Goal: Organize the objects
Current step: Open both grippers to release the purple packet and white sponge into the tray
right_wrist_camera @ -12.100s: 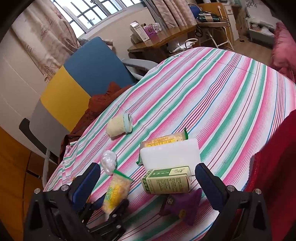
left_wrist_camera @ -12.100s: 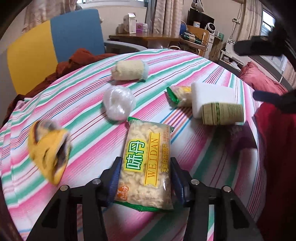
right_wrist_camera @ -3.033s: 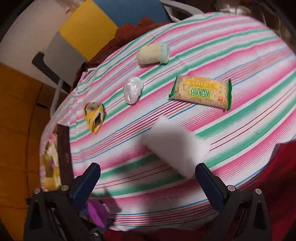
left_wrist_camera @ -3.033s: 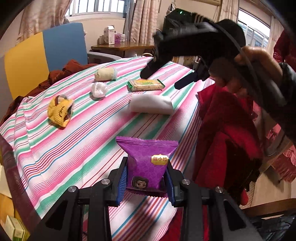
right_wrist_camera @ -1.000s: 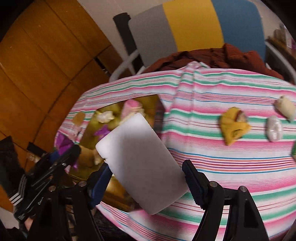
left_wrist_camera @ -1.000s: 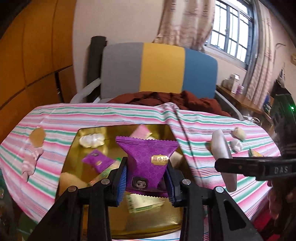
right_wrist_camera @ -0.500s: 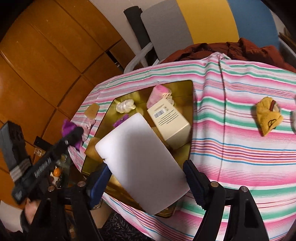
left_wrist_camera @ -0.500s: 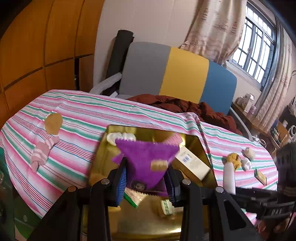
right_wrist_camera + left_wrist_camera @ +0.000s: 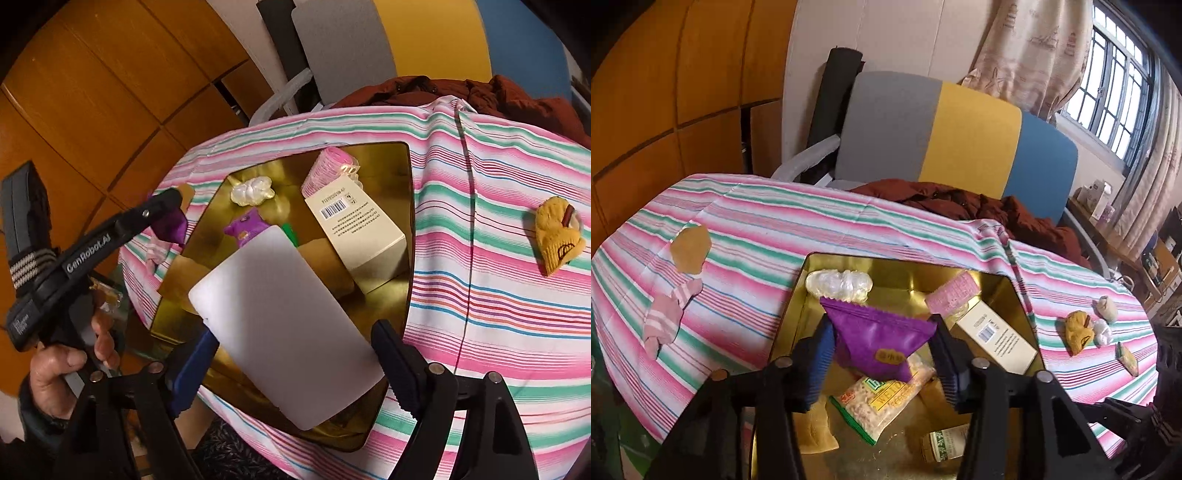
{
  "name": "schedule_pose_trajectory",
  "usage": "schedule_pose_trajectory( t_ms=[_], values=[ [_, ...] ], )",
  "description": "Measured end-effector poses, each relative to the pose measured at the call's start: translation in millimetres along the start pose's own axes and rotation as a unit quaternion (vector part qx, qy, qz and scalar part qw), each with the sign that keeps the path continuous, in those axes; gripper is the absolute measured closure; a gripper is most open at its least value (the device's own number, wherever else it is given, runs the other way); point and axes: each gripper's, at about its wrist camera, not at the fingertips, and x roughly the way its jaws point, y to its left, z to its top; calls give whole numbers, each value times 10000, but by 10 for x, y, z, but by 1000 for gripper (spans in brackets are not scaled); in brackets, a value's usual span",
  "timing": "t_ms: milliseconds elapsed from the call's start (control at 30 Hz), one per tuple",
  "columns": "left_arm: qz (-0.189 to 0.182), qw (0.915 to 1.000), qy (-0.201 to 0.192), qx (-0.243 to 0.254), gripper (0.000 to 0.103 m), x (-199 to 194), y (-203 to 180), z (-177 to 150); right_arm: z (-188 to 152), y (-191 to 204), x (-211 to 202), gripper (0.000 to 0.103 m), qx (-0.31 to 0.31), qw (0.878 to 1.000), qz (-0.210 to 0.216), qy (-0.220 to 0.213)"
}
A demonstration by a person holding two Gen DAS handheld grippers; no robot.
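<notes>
left gripper [image 9: 882, 354]: just opened, purple packet [image 9: 881, 341] between | right gripper [image 9: 291, 363]: just opened (white block [image 9: 284, 325] loose)

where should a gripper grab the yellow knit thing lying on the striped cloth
Grip the yellow knit thing across its narrower middle, coming from above. It lies flat and alone on the striped cloth, clear of the gold tray, so both long edges are open to the fingers. It looks soft, so a snug pinch should hold.

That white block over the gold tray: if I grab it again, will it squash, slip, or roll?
The white block looks like foam: matte, round-edged, probably light and somewhat squashy. Its flat, slab-like faces make rolling unlikely. The right gripper jaws have just been opening with the block between them over the gold tray, so it probably drops flat.
</notes>
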Motion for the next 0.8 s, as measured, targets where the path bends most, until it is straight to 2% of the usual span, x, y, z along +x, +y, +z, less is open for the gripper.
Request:
schedule_pose_trajectory(
  t_ms=[33, 100, 567, 800],
  values=[
    [2, 10000, 16, 16, 49, 4, -5, -16, -6, -2, 15, 5, 5, 10000, -18, 12],
    [34, 10000, -3, 75, 48, -5, -18, -44, -20, -9, 37, 0, 7, 10000, -34, 17],
    [168, 9992, -159, 334, 47, -276, -198, -237, -93, 8, -19, 0, -59, 9998, -183, -49],
    [166, 9990, -170, 367, 47, -352, -291, -320, -122, 113, -186, 0, -477, 9957, -668, -433]
  ],
)
